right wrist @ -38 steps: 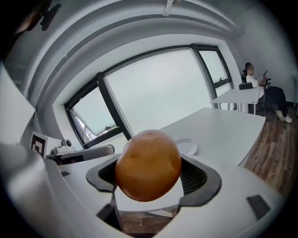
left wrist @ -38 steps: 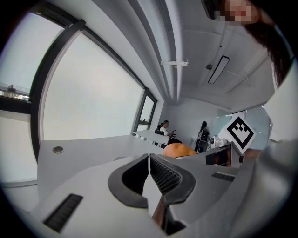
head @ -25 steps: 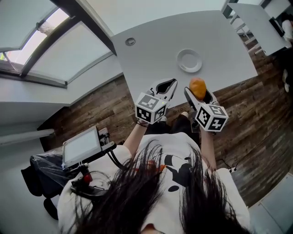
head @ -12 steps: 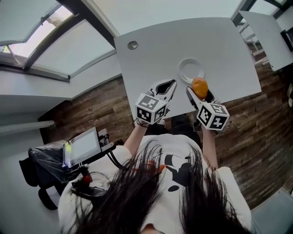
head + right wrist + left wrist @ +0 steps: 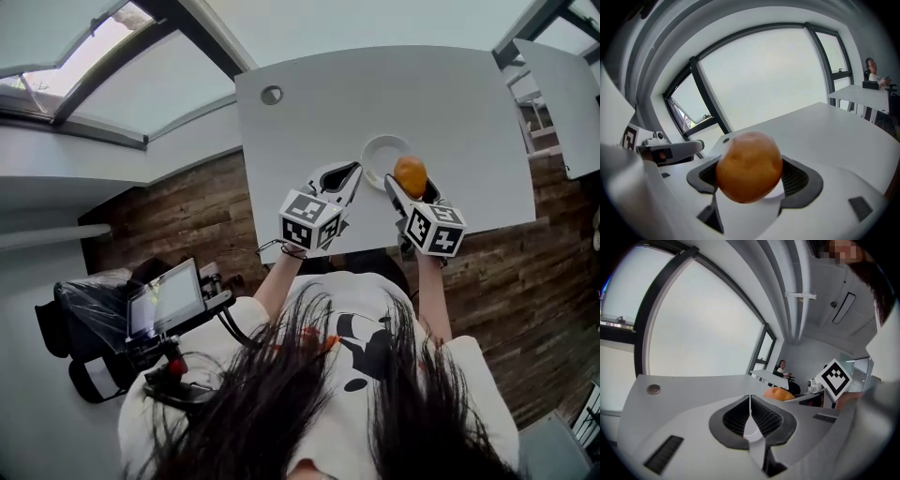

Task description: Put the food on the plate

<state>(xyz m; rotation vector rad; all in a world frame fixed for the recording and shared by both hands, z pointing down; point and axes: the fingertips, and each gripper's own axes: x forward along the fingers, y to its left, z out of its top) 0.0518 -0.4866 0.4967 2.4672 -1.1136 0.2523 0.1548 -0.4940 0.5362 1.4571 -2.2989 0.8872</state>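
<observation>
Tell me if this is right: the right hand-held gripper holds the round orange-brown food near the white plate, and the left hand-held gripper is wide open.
Not quite. The left hand-held gripper is shut, not wide open: the left gripper view shows its jaws together with nothing between them. The rest stands: the right hand-held gripper holds the round orange-brown food near the white plate.

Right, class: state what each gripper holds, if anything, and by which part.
The right gripper clamps the round orange-brown food item across its middle, one jaw on each side. The left gripper holds nothing; its jaws are together.
</observation>
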